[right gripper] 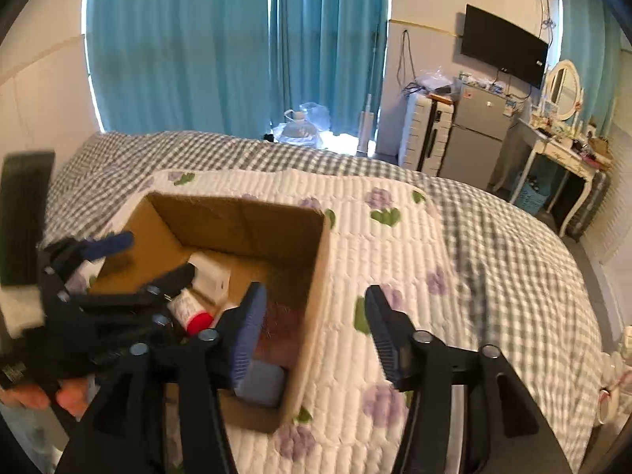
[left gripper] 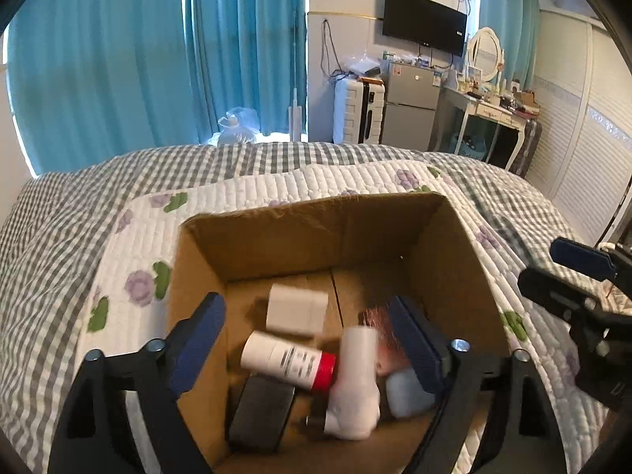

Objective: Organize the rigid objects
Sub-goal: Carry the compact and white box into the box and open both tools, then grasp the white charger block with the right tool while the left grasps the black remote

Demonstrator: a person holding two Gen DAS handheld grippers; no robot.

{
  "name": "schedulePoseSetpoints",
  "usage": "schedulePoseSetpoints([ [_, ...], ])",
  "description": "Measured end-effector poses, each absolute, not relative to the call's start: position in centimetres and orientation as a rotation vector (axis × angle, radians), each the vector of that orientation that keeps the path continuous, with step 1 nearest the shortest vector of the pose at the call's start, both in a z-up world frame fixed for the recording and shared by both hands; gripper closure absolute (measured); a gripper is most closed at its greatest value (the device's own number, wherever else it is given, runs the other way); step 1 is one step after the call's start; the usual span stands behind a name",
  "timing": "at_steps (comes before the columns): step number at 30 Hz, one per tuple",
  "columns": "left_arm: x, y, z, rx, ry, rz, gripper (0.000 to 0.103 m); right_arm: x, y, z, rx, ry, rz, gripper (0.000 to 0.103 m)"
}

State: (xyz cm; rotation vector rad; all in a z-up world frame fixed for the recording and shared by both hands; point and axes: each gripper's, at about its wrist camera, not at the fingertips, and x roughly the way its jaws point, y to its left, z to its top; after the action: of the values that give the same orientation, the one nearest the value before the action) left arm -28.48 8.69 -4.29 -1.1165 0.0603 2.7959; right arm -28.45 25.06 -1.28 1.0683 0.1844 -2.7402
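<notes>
An open cardboard box sits on the bed. Inside lie a white cube box, a white bottle with a red cap, a white plastic pipe fitting, a black block, a pale blue item and a reddish bristly thing. My left gripper is open and empty, over the box's opening. My right gripper is open and empty, straddling the box's right wall. The left gripper also shows in the right wrist view.
The box rests on a white quilted mat with purple flowers over a grey checked bedspread. Teal curtains, a suitcase, a small fridge and a dressing table stand beyond the bed. Cups show at the right edge.
</notes>
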Motion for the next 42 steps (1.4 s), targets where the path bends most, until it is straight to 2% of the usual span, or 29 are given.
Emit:
schedulePoseSetpoints([
  [2,-26.9,8.0,-3.3,-1.098,0.064,2.807,0.013,-26.5,25.0,-0.7,1.052,0.225,-2.761,0.039],
  [5,-24.0,6.7,-1.6,-1.055,0.085,2.843,0.003,-23.5,24.5,0.2,1.020,0.240,-2.777,0.021],
  [7,-22.0,5.7,-0.7,-1.019,0.096,2.869,0.000,-22.0,24.2,0.6,1.009,0.220,-2.777,0.010],
  [14,-17.2,2.3,-1.1,-0.991,0.104,2.956,0.000,-18.7,21.9,-1.7,1.101,0.134,-2.690,0.009],
  [19,-16.9,0.5,-5.0,-1.061,0.050,2.940,0.000,-18.8,20.4,-6.2,1.199,0.118,-2.641,0.009],
  [24,-17.8,-0.1,-9.7,-1.185,0.097,2.897,0.000,-20.0,19.4,-11.5,1.333,0.122,-2.600,0.009],
  [29,-18.2,-0.5,-11.4,-1.249,0.133,2.868,0.000,-21.5,18.0,-15.1,1.424,0.138,-2.527,0.009],
  [32,-18.0,-0.5,-11.6,-1.254,0.136,2.858,0.000,-22.0,17.1,-16.4,1.437,0.176,-2.514,0.012],
  [33,-18.0,-0.3,-11.8,-1.254,0.151,2.855,0.000,-22.2,16.9,-16.8,1.443,0.169,-2.507,0.017],
  [35,-17.9,0.2,-12.1,-1.260,0.191,2.842,0.000,-22.4,16.7,-17.6,1.462,0.159,-2.478,0.031],
  [37,-17.9,0.4,-12.5,-1.267,0.211,2.829,0.000,-22.3,16.8,-17.7,1.452,0.137,-2.445,0.052],
  [42,-18.0,1.0,-13.7,-1.308,0.292,2.792,0.000,-20.6,18.3,-16.3,1.428,0.150,-2.467,0.053],
])
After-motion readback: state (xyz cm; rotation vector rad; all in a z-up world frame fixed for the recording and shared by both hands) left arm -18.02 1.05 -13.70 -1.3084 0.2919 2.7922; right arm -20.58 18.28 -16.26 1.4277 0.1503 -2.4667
